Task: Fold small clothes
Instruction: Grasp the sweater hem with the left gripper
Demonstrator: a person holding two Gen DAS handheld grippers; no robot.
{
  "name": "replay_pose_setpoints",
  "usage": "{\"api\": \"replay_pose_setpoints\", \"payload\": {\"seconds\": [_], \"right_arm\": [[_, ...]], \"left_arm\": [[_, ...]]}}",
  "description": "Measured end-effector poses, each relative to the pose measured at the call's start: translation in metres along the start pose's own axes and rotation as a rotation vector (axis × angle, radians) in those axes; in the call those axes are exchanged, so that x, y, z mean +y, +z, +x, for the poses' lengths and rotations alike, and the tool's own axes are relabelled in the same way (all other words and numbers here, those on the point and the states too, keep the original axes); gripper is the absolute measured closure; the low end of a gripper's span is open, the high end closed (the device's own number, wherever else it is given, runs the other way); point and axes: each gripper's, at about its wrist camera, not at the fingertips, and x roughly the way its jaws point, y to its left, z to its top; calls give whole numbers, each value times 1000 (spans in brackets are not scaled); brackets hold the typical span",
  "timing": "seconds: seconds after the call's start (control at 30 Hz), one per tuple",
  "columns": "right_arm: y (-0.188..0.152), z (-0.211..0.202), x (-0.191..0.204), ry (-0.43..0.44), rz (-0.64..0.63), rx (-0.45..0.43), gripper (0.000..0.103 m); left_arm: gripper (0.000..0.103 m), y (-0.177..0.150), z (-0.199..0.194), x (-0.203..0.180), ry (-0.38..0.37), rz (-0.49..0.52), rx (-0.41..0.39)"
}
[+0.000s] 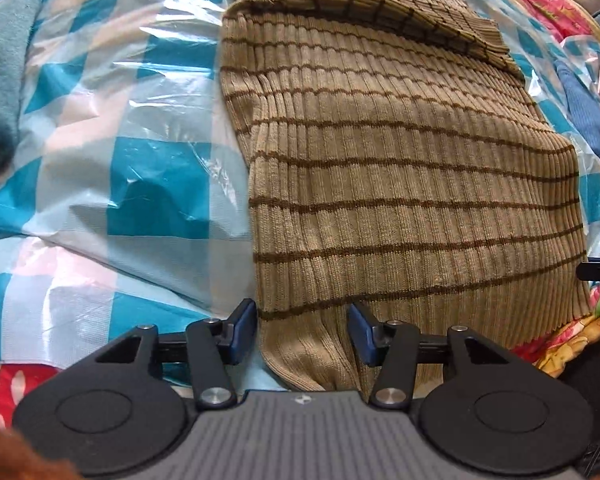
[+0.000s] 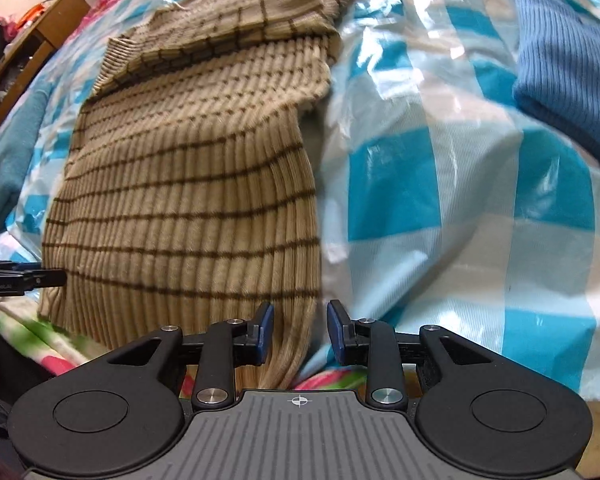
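My left gripper (image 1: 302, 334) and right gripper (image 2: 300, 330) straddle the sweater's (image 1: 400, 184) near hem corners, jaws unclenched; sleeves folded in, body fold remains.

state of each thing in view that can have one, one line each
striped sweater: lying flat, sleeves folded in across the top
left tongs: open, astride the sweater's near left corner
right tongs: open, astride its near right corner
blue knit garment: folded, lying apart
plastic sheet: spread out, wrinkled
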Motion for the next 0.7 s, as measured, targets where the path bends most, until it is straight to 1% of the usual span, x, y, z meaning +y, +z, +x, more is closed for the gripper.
{"api": "replay_pose_setpoints", "payload": {"seconds": [0.07,0.17,0.2,0.3,0.33,0.37,0.4,0.43,0.57,0.7], "right_arm": [[1,5,2,19,-2,25,71],[2,13,3,53,1,68,72],[2,14,1,63,11,78,72],[2,16,-6,90,60,87,83],[2,15,-9,104,75,85,87],[1,14,-11,119,91,79,91],[0,12,-13,148,111,70,94],[-1,10,-15,179,130,61,94],[0,-2,-17,256,163,4,95],[7,-15,-19,360,230,-80,96]], "left_arm": [[49,0,1,0,-5,0,7],[49,0,1,0,-11,2,14],[51,-1,1,0,-12,0,15],[68,2,2,2,-25,-28,13],[71,1,2,5,-35,-46,11],[78,1,1,8,-47,-64,9],[83,1,-1,10,-62,-78,5],[85,0,-3,10,-72,-85,-1],[88,3,-17,11,-83,-81,-42],[91,11,-30,19,-171,-130,-95]]}}
